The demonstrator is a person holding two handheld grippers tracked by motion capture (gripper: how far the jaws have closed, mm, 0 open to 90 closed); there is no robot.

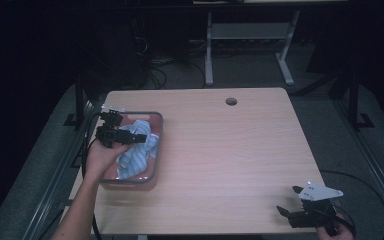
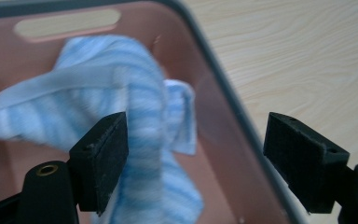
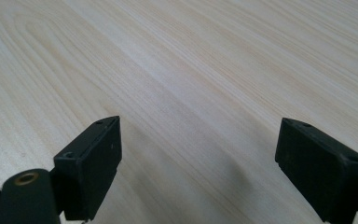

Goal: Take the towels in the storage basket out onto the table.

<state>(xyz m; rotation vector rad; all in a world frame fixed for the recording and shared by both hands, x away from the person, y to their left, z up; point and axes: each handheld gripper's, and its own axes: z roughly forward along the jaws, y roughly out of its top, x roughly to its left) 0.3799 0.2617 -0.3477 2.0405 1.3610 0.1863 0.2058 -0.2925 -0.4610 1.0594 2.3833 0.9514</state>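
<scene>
A crumpled blue-and-white striped cloth [image 1: 139,150] lies in a pink basket [image 1: 156,170] with a grey rim at the table's left side. My left gripper [image 1: 141,136] hovers over the basket, held by a hand, jaws wide open. In the left gripper view the cloth [image 2: 135,130] sits just past the open left gripper [image 2: 196,158], bunched against the basket wall [image 2: 228,154]. My right gripper [image 1: 289,200] rests low at the table's front right corner, open, and in the right gripper view nothing but bare wood lies between the jaws of the right gripper [image 3: 198,168].
The light wooden table [image 1: 230,160] has a round cable hole [image 1: 231,101] near its far edge. Behind it stands a white desk frame [image 1: 250,45] with cables on a dark floor. A black cable [image 1: 87,150] loops off the left edge.
</scene>
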